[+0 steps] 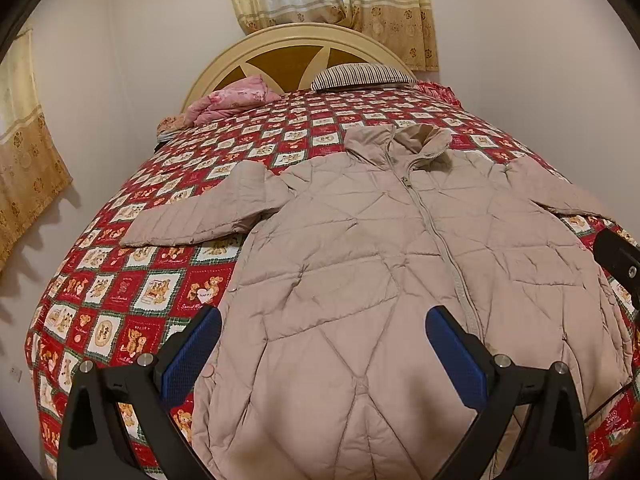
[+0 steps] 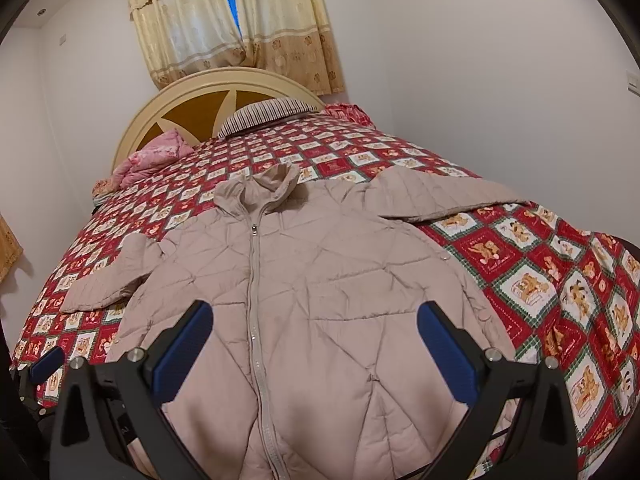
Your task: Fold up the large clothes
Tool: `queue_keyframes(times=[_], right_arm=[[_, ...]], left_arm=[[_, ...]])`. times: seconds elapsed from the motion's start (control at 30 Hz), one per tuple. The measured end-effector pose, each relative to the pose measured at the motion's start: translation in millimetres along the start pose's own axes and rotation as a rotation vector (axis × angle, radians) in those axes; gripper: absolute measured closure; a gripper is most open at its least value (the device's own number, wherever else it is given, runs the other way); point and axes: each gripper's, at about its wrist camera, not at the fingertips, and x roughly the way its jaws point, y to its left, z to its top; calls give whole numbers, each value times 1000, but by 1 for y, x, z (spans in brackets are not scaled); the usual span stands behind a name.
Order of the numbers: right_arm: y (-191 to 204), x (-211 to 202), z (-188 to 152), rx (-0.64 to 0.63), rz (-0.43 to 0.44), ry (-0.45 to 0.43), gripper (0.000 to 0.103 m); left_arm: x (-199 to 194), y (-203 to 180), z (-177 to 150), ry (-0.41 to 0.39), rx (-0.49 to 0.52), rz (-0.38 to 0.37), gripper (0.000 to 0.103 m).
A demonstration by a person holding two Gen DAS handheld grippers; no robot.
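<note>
1. Nearest me, my left gripper (image 1: 324,340) hangs with its blue pads spread wide and nothing between them, over the lower front of the jacket (image 1: 360,280), on the side toward the bed's left edge. My right gripper (image 2: 314,336) is likewise spread wide and empty, above the hem area on the other side of the zip.
2. The beige quilted jacket lies face up and zipped, hem at the foot edge of the bed (image 1: 100,320), collar toward the headboard (image 1: 296,60). Both sleeves are spread out sideways; the right sleeve (image 2: 440,192) reaches toward the bed's right edge.
3. I judge that folding has not yet begun: the garment is laid flat and nothing is gripped. The next move, as I read it, calls for bringing a sleeve across the chest, which means lowering a claw onto a cuff and pinching the puffy fabric firmly enough that it does not slip.
4. The surface is a red patchwork quilt with teddy-bear squares, fairly smooth.
5. Farther off, a pink bundle (image 1: 228,100) and a striped pillow (image 1: 360,74) sit at the head edge.
6. Beyond stand the cream headboard, yellow curtains (image 2: 236,20) over a window, and plain pale walls.
</note>
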Motion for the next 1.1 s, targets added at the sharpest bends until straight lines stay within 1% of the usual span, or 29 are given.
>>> queue_keyframes(times=[0.4, 0.67, 1.1], right_arm=[[0, 5, -2, -14, -32, 28, 0], [-2, 5, 0, -9, -33, 29, 0], [-5, 8, 0, -10, -33, 39, 0]], left_arm=[[-1, -2, -1, -7, -12, -17, 1], [-5, -2, 0, -17, -8, -31, 1], [-5, -3, 1, -10, -11, -46, 1]])
